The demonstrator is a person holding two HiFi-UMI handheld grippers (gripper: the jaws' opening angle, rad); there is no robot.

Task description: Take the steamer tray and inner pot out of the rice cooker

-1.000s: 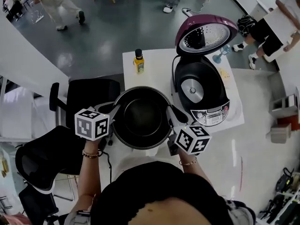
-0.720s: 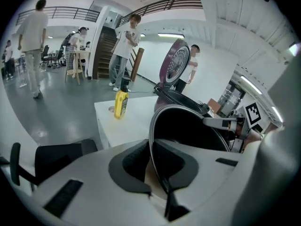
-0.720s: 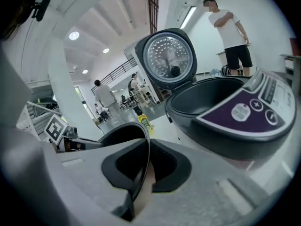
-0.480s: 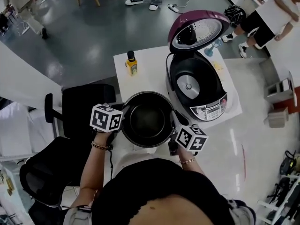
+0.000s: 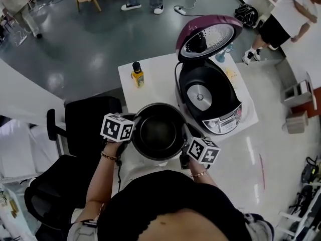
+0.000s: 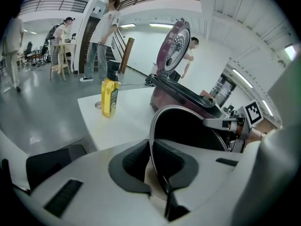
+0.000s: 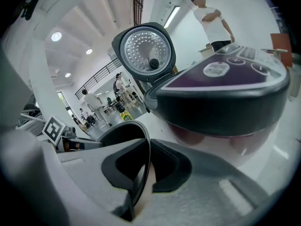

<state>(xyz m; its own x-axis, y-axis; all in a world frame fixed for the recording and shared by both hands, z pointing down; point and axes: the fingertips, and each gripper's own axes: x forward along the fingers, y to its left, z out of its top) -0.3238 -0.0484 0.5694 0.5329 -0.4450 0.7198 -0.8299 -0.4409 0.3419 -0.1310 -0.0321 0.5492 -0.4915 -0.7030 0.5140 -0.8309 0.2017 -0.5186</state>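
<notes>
Several people (image 5: pixel 287 19) are standing about on a glossy grey floor (image 5: pixel 75 49) that is spreading around a white table (image 5: pixel 155 84). 2 black chairs (image 5: pixel 93 117) are sitting to its left. A cooker (image 5: pixel 208 97) is standing on the table with its lid raised. Beside it, at the near edge, the pot (image 5: pixel 158 132) is being gripped by the rim, the left gripper (image 5: pixel 131 130) and right gripper (image 5: pixel 185 134) clamping opposite sides. A yellow bottle (image 5: pixel 137 76) is standing at the far corner.

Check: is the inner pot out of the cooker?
Out: left gripper and right gripper clamp the inner pot beside the rice cooker.
</notes>
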